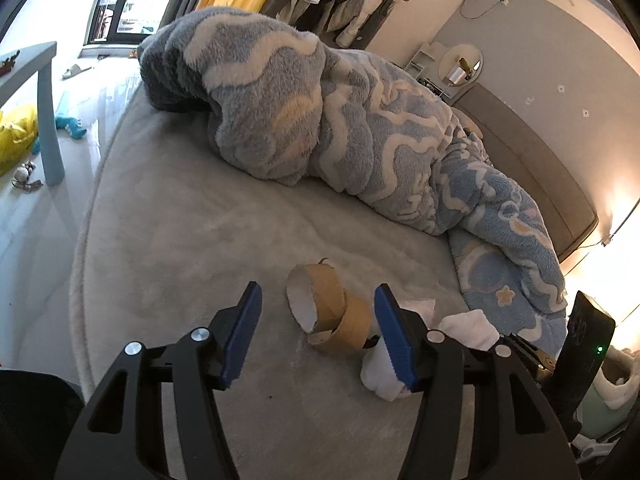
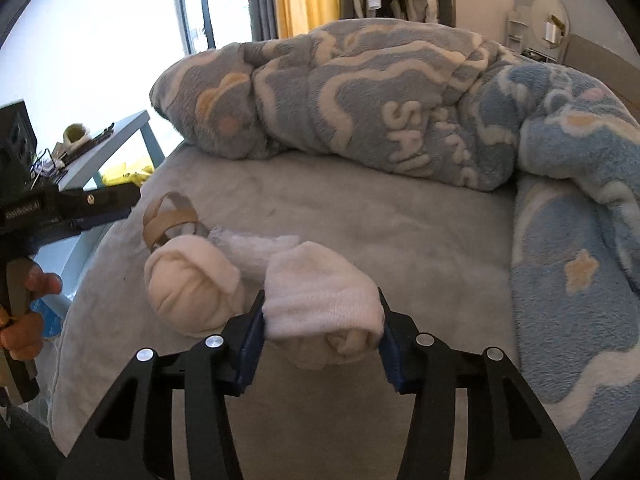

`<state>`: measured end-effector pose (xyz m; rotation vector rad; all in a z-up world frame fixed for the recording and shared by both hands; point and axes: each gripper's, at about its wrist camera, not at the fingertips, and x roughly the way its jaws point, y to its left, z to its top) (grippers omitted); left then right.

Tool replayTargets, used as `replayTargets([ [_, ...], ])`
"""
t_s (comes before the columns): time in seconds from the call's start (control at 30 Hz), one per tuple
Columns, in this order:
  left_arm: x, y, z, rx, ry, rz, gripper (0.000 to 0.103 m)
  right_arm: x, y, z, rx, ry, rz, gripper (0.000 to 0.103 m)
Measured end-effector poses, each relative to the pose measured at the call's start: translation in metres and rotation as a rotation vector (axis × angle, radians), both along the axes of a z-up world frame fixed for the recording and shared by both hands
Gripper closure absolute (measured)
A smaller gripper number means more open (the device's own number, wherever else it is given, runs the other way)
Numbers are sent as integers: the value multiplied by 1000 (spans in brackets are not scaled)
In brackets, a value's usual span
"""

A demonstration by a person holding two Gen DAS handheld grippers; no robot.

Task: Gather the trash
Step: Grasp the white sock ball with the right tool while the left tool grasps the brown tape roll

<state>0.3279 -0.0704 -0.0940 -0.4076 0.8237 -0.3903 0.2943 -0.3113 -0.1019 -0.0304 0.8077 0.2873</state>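
Two brown cardboard tape rings (image 1: 328, 308) lie linked on the grey bed sheet (image 1: 180, 248). They sit between and just ahead of the blue pads of my left gripper (image 1: 318, 292), which is open and does not touch them. My right gripper (image 2: 322, 300) is shut on a rolled white sock bundle (image 2: 320, 300), with both pads pressing its sides. A second sock ball (image 2: 192, 284) rests to its left, and crumpled white wrap (image 2: 256, 248) lies behind. The cardboard rings (image 2: 168, 220) also show at the far left, by the left tool's arm (image 2: 92, 204) and a person's hand (image 2: 24, 308).
A bulky blue-and-white fleece blanket (image 1: 320, 120) is heaped across the far and right side of the bed. A light-blue side table (image 1: 48, 112) stands off the bed's left edge, with a yellow bag (image 1: 16, 136) and toys on the floor. A grey headboard (image 1: 540, 168) runs along the right wall.
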Motion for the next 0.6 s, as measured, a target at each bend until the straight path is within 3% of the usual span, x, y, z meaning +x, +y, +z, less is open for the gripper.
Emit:
replayTargets([
  [0.33,14,-1,-12,-90,35,4,51,2,-10,3,-2,-14,9,53],
  [0.53,24,6,-27,-223,90,-4,55,3,-18,3,26,-9,7,53],
  [0.6,26,8,-28,-233,95,4,59,3,-18,3,19,-11,7,53],
])
